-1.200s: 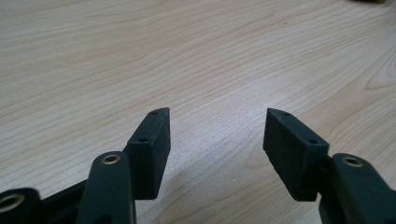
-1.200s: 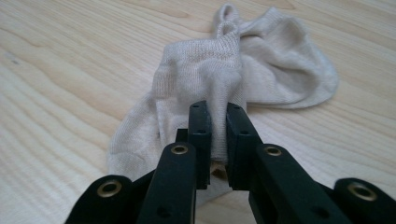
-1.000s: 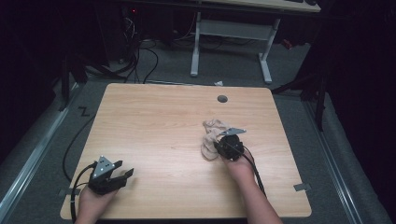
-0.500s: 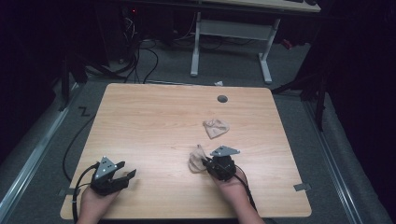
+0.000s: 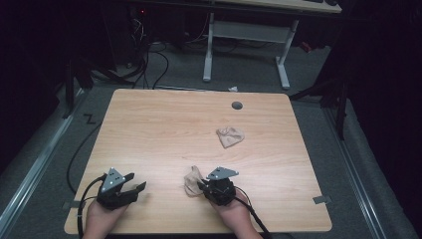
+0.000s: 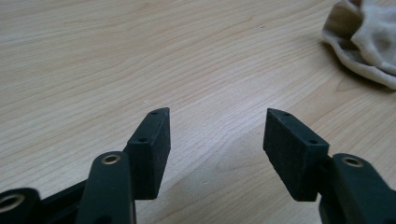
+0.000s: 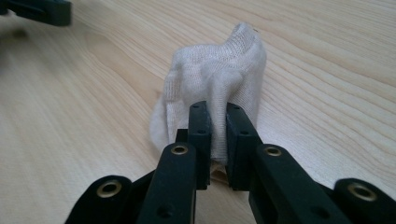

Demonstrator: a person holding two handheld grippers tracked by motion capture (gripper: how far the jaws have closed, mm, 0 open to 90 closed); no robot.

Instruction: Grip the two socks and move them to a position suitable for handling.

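Observation:
Two beige socks are on the wooden table (image 5: 164,124). One sock (image 5: 230,136) lies crumpled right of centre. The other sock (image 5: 191,180) sits bunched near the front edge, and my right gripper (image 5: 200,185) is shut on its near end. In the right gripper view the jaws pinch the knit fabric of the sock (image 7: 215,70) at the right gripper (image 7: 217,109), with the rest resting on the wood. My left gripper (image 5: 138,186) rests at the front left, open and holding nothing. Its open jaws (image 6: 215,126) frame bare wood, with the sock (image 6: 364,37) at the upper right.
A round grey cable grommet (image 5: 237,105) sits near the table's far edge. Cables trail from both grippers over the front edge. The left gripper's tip (image 7: 42,9) shows beyond the held sock. A white desk frame (image 5: 249,35) stands on the floor behind.
The right gripper has pulled one sock away from the other, toward the front edge and leftward. The second sock stays right of centre. The left gripper has not moved.

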